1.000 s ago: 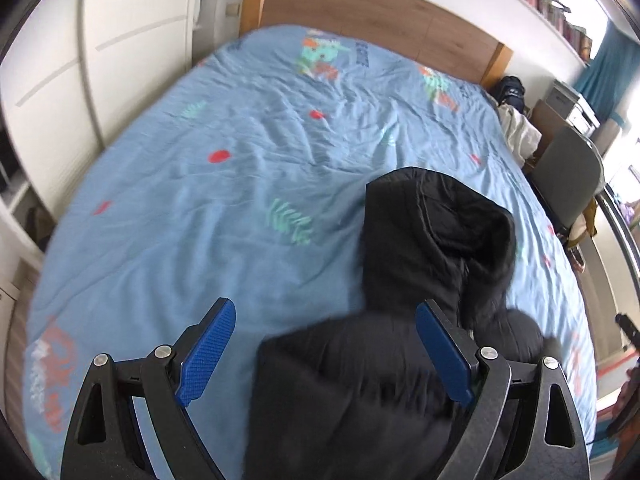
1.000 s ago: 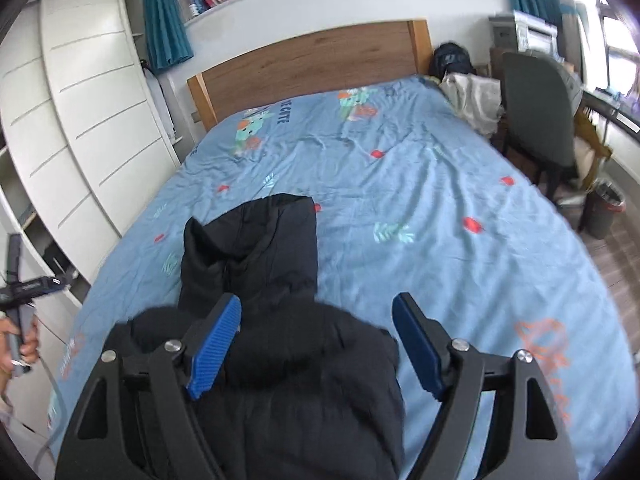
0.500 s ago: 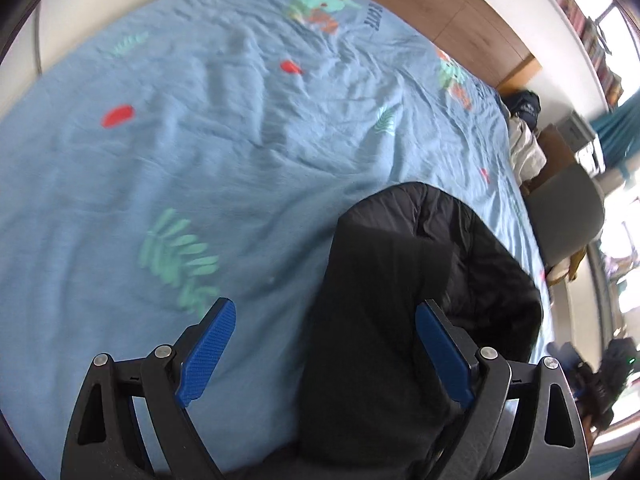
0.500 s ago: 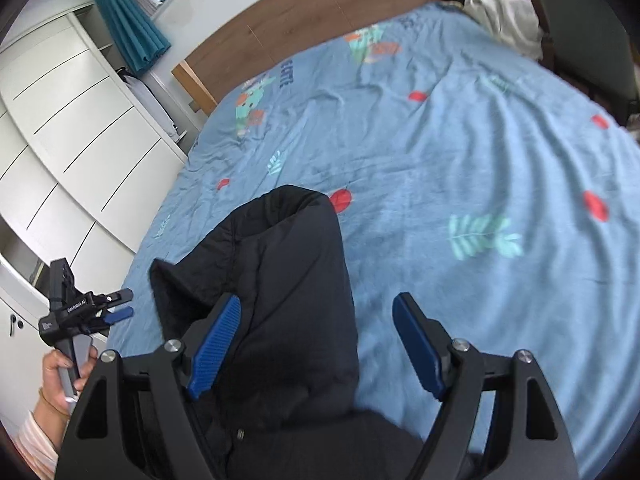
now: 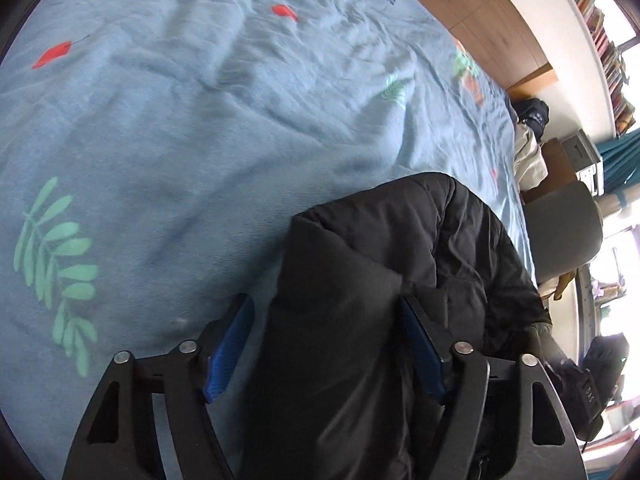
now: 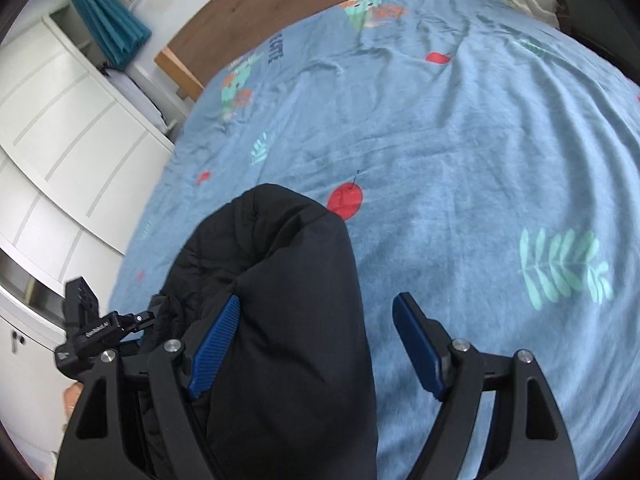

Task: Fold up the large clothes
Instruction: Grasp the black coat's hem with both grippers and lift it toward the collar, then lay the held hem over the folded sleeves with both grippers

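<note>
Only right view shows the wardrobe [image 6: 60, 128]. Left claw [image 5: 324, 344] closing around jacket [image 5: 384, 280], right claw [image 6: 316, 344] spread, straddling it. Jacket lies on bed [image 5: 200, 140], lengthwise toward headboard [image 6: 280, 12].

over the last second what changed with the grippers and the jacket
Both grippers dropped in toward the black jacket, which now fills more of each view. The left gripper is closing, its jaws narrower than before, with a jacket fold between them; a gap remains at one pad. The right gripper stayed equally wide. The jacket still lies on the blue bedspread.
</note>
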A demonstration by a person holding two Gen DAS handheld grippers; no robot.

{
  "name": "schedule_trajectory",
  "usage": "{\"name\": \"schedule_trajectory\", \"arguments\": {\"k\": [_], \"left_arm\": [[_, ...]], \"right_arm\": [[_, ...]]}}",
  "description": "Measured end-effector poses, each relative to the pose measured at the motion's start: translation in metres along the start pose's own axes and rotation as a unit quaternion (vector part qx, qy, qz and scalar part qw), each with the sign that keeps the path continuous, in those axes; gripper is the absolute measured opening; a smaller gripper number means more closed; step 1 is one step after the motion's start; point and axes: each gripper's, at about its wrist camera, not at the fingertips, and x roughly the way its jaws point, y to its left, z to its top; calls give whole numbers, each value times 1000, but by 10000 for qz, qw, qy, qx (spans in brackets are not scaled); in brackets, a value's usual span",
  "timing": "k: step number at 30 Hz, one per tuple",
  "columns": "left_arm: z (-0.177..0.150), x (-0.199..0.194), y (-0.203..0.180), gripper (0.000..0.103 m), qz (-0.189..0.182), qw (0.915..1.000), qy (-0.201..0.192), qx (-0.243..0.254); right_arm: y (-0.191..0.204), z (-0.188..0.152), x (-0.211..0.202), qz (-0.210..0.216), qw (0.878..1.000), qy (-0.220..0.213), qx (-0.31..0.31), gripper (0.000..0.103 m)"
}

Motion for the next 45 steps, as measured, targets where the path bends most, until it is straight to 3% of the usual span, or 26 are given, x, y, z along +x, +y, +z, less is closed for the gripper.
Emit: {"name": "schedule_trajectory", "arguments": {"k": [2, 4, 7, 15, 23, 32, 38, 45], "left_arm": [[2, 2, -6, 51, 32, 10000, 41, 54], [2, 4, -12, 24, 216, 9996, 131, 141], [-4, -1, -24, 15, 435, 9983, 144, 367], [-26, -44, -50, 12, 472, 9964, -50, 709], [-71, -127, -72, 12, 217, 9947, -430, 908], [-141, -189, -60, 11, -15, 9939, -545, 961], [-187, -210, -42, 10, -26, 9939, -602, 921], [-259, -211, -7, 10, 275, 9952, -517, 784]], "right_arm": [[4, 4, 2, -91, 9999, 31, -79, 67], [9, 7, 6, -213, 9996, 150, -67, 30], [23, 4, 1, -405, 9980, 339, -341, 13], [46, -9, -64, -674, 9948, 294, -705, 12], [73, -44, -160, -699, 9937, 120, -864, 11], [91, -113, -238, -652, 9933, -22, -952, 11], [87, -169, -262, -435, 9945, -288, -904, 11], [61, -252, -272, -269, 9969, -528, -517, 11]]}}
